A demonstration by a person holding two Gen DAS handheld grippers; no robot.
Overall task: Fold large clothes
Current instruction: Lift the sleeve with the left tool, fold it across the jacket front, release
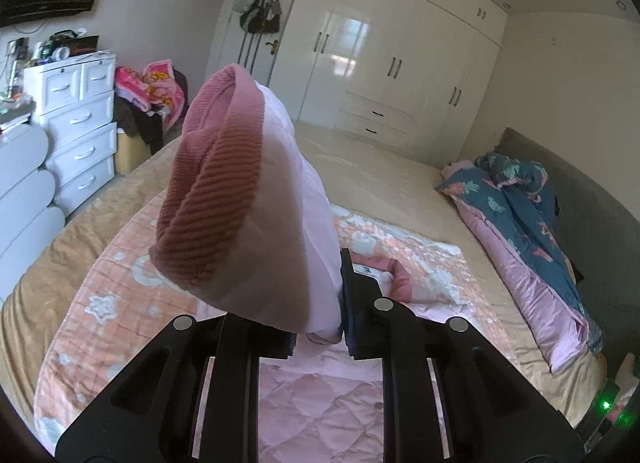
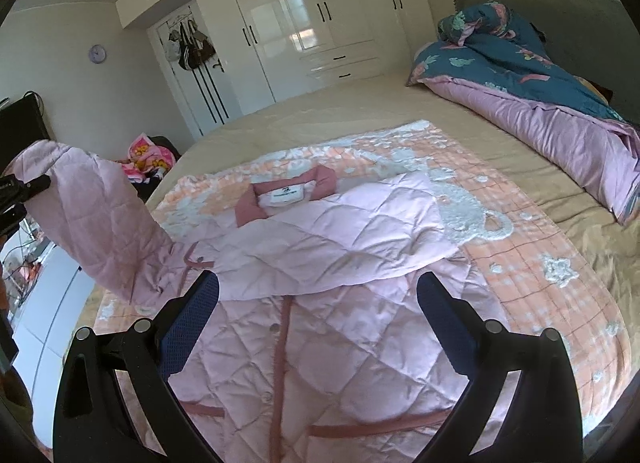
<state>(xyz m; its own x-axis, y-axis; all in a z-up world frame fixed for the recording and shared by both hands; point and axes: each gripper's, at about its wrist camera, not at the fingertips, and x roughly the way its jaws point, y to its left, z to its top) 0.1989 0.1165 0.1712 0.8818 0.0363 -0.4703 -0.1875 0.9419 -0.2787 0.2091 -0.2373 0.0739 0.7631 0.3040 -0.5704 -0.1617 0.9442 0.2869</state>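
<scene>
A pale pink quilted jacket [image 2: 320,343] lies front up on the bed, its dusty-pink collar [image 2: 284,195] at the far end. One sleeve [image 2: 340,231] is folded across the chest. The other sleeve [image 2: 100,215] is lifted off the bed at the left, held by my left gripper [image 2: 24,187]. In the left wrist view that gripper [image 1: 320,303] is shut on the sleeve, and the ribbed pink cuff [image 1: 216,183] sticks up in front of the camera. My right gripper [image 2: 318,303] hovers open over the jacket's middle with nothing between its fingers.
A peach patterned quilt [image 2: 520,223] lies under the jacket on the beige bed sheet [image 2: 360,103]. A blue and pink duvet [image 2: 520,83] is bunched along the headboard side. White drawers [image 1: 80,123] stand beside the bed and a wardrobe [image 2: 300,23] behind it.
</scene>
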